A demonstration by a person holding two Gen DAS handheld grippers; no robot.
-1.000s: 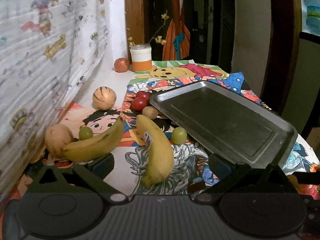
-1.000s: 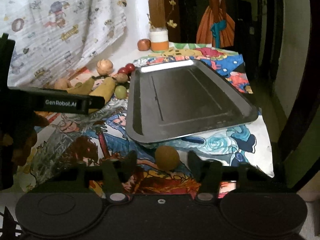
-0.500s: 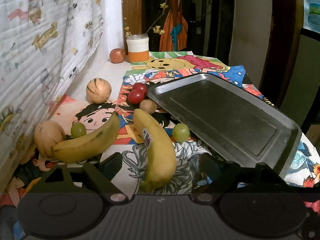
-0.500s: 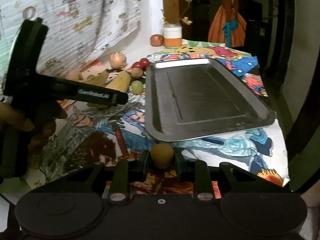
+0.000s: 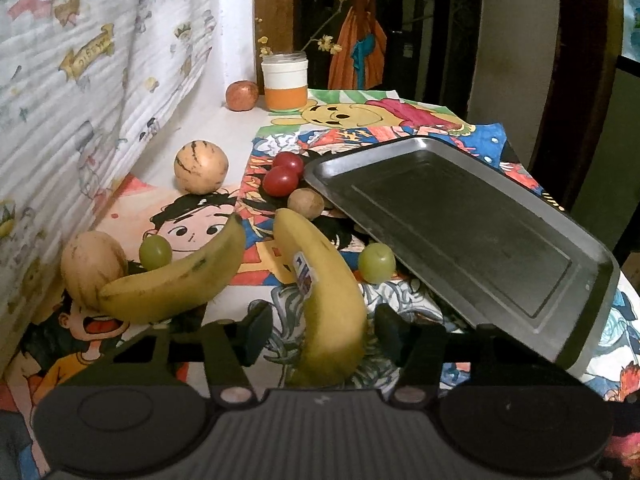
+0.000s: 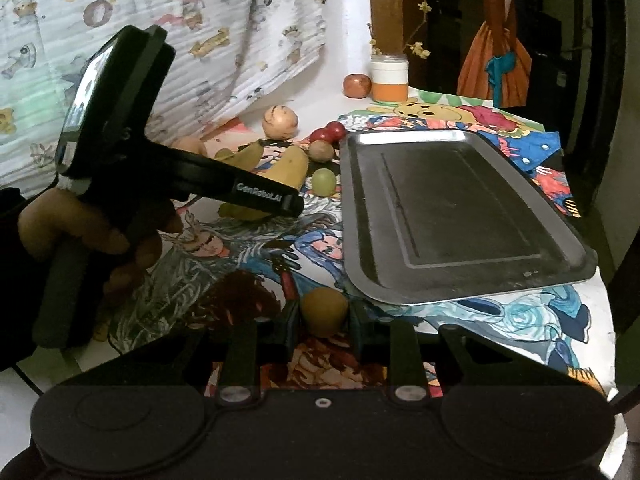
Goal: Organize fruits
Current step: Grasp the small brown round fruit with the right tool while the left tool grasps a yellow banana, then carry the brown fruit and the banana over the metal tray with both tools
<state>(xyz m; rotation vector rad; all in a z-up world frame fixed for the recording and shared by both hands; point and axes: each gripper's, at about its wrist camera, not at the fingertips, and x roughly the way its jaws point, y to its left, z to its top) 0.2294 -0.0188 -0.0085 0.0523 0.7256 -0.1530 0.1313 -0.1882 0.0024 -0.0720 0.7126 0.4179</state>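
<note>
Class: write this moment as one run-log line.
left gripper: open around banana | right gripper: shut on brown fruit | tray: empty

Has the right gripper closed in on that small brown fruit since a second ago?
Yes. The right gripper now pinches the brown fruit, just short of the tray.

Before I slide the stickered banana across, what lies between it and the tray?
In the left wrist view, a green grape sits between the banana and the tray, beside its rim.
</note>
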